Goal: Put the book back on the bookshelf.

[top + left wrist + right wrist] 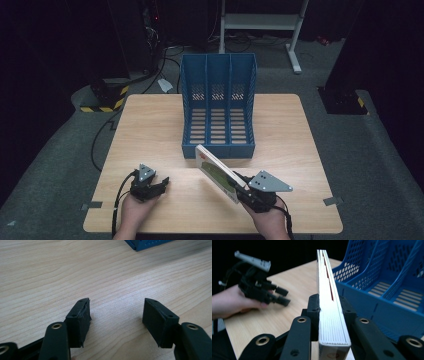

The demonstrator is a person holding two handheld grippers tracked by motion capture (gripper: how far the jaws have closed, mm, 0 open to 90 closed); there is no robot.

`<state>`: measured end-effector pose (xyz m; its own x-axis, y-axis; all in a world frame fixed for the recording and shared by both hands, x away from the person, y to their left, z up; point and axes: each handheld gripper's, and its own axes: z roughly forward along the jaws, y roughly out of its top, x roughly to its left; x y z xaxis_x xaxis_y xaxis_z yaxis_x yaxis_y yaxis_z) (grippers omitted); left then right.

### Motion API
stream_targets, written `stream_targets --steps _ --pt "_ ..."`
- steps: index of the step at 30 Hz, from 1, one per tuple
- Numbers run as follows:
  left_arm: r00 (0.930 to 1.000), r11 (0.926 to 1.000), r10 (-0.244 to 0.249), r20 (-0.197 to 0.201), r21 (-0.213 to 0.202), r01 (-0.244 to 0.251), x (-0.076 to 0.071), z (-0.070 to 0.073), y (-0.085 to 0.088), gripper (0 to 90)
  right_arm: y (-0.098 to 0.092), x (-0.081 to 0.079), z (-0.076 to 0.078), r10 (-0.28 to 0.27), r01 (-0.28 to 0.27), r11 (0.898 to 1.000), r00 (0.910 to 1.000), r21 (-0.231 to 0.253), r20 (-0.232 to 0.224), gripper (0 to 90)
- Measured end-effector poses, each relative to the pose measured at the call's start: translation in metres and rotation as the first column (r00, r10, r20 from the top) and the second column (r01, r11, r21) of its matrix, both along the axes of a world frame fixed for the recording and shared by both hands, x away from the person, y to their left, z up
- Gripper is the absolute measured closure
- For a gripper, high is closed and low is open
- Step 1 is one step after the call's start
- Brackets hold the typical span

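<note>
1. A lab or recording studio: dark, black-walled surroundings around one lit wooden table (150, 120)
2. Loose cables (150, 75) and hazard-striped stand bases (102, 97) on grey carpet beyond the table's far left corner
3. A white metal frame (260, 22) behind its far edge

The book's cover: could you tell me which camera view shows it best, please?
The high view: there the book tilts in the right gripper, cover facing the camera. The right gripper view shows its page edge, clamped between the jaws.

The light wooden table (150, 125) carries a blue three-compartment file rack (218, 107), which stands upright at the far middle of the table surface.
</note>
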<state>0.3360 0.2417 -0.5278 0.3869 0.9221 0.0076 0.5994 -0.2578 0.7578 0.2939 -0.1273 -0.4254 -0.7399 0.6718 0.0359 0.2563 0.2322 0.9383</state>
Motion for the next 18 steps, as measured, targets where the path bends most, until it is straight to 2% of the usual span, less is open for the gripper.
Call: stream_targets --steps 5,11,18 --pt "1.0 1.0 -0.002 -0.001 -0.001 0.002 0.0 0.0 0.0 38.5 -0.009 0.003 0.014 -0.043 0.042 0.999 0.9987 0.029 0.028 75.4" --pt "1.0 1.0 -0.009 -0.003 -0.002 0.009 -0.001 0.0 -0.001 35.2 -0.017 0.009 0.029 -0.069 0.067 0.996 0.9966 0.06 0.045 75.4" --pt "0.9999 0.9999 -0.013 -0.004 -0.003 0.013 -0.002 0.0 -0.002 32.7 -0.023 0.019 0.044 -0.11 0.107 0.993 0.9917 0.043 0.066 75.3"
